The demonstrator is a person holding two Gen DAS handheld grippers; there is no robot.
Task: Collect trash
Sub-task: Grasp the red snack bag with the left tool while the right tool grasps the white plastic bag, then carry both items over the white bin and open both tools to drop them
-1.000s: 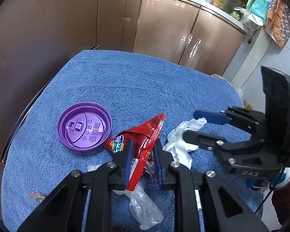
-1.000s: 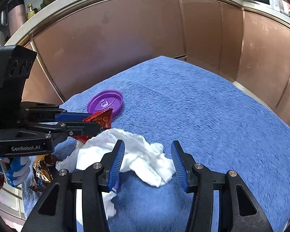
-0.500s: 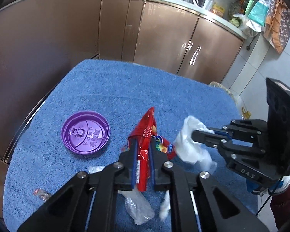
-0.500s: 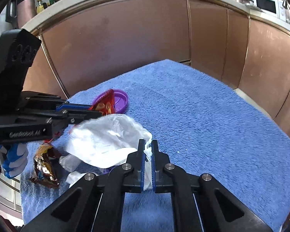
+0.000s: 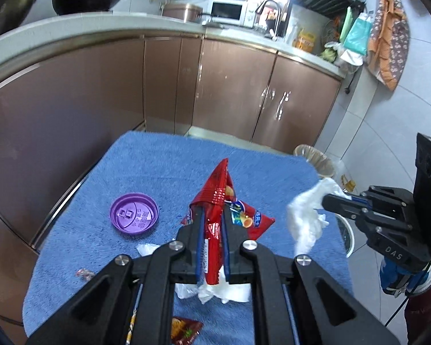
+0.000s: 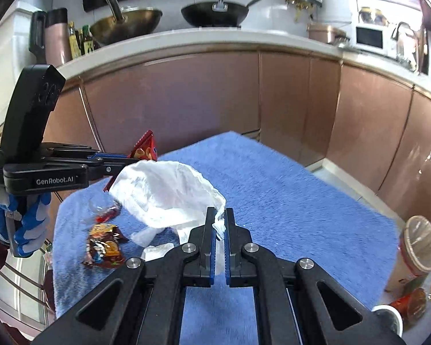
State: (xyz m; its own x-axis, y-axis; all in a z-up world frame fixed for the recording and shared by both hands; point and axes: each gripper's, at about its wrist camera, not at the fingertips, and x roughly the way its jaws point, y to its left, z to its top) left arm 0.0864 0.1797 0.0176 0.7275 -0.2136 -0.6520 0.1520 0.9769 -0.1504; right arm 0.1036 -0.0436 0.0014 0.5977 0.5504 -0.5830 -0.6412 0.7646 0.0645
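Starting on the left: a purple plastic lid (image 5: 134, 213) lies flat on the blue towel-covered table (image 5: 163, 158), well apart from both grippers. Just nearer the camera there's a small clear scrap (image 5: 84, 273), and a dark brown snack packet (image 6: 105, 245) lies on the towel by the near edge.

The left gripper (image 5: 212, 230) points down at a slant over the middle of the table, and its jaws are clamped on a red snack wrapper (image 5: 218, 192) — the wrapper sticks up between the blue pads, top corner pointing away from the camera, clear of the towel. From the right wrist view you can see the hand (image 6: 28, 224) holding that gripper, in a blue-and-white glove, low at the left edge of the frame. Some crumpled clear plastic and white paper (image 5: 230, 287) lies on the towel right under the left gripper.

Further right, the right gripper (image 6: 220, 221) is tilted downward too, jaws pressed together on the edge of a white tissue (image 6: 166, 192). The tissue hangs off the pads in a loose bunch, off the table surface.

Past the table's far right corner on the floor stands a bin with a clear liner (image 5: 316, 161) — nothing from either gripper is over it.
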